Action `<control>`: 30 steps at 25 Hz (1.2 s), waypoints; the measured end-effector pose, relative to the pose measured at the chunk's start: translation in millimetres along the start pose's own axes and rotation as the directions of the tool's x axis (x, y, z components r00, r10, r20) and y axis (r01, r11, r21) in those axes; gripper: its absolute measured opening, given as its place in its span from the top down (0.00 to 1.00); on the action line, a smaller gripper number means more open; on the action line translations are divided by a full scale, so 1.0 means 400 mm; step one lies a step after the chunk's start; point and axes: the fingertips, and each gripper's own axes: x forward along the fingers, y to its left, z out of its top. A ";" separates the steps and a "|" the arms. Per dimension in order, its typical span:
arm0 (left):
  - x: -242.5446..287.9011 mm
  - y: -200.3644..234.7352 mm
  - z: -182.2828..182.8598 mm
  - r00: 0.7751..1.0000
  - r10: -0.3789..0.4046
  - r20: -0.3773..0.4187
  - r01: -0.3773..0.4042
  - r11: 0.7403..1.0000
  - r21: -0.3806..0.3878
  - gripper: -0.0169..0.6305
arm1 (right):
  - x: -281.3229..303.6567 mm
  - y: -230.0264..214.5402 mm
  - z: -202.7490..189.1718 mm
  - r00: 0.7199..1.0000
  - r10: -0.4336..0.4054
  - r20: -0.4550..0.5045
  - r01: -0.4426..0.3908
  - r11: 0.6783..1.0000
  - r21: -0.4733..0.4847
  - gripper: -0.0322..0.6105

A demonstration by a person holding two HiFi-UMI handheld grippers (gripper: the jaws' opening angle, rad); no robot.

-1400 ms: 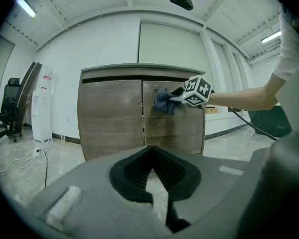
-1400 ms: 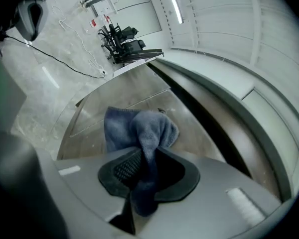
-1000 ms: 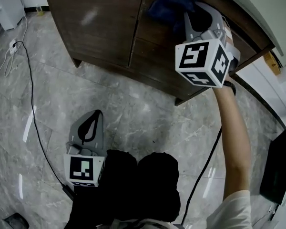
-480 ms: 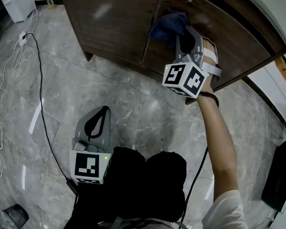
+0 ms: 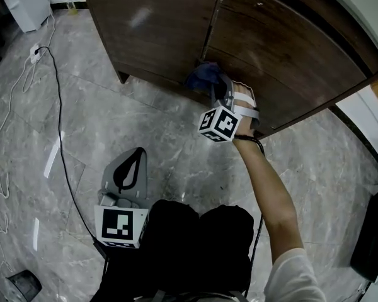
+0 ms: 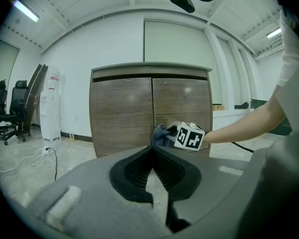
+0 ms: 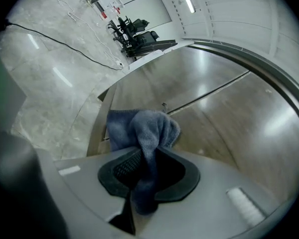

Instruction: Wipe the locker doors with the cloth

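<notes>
A dark brown wooden locker [image 5: 283, 49] with two doors stands ahead; it also shows in the left gripper view as the locker [image 6: 122, 113]. My right gripper [image 5: 209, 85] is shut on a blue cloth [image 5: 200, 75] and presses it against the bottom of the doors by the centre seam. In the right gripper view the blue cloth [image 7: 142, 131] bunches out of the jaws against the door [image 7: 229, 128]. My left gripper [image 5: 127, 168] hangs low over the floor, shut and holding nothing; in its own view the left gripper [image 6: 152, 151] points at the locker.
Grey marble floor [image 5: 113, 124] lies all around. A black cable [image 5: 58, 124] runs across the floor at left, with a white cord [image 5: 0, 162] beside it. A white appliance [image 5: 25, 2] stands at far left. A dark object [image 5: 373, 238] is at the right edge.
My right gripper has carried the cloth down the door seam from near the top to the bottom edge. The left gripper has stayed about where it was.
</notes>
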 end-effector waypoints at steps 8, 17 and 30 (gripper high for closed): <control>0.004 0.022 -0.040 0.999 0.019 -0.028 -0.019 1.000 -0.009 0.97 | 0.063 0.214 -0.074 0.984 0.149 -0.098 -0.149 0.989 0.008 0.84; -0.002 0.049 -0.032 0.999 0.034 -0.021 -0.035 0.999 -0.023 0.97 | 0.027 0.036 0.023 0.999 0.042 -0.016 -0.042 0.999 -0.006 0.84; -0.052 0.148 0.070 0.990 0.138 0.022 -0.138 0.990 0.016 0.97 | -0.077 -0.459 0.269 0.970 -0.207 0.124 0.209 0.978 -0.006 0.84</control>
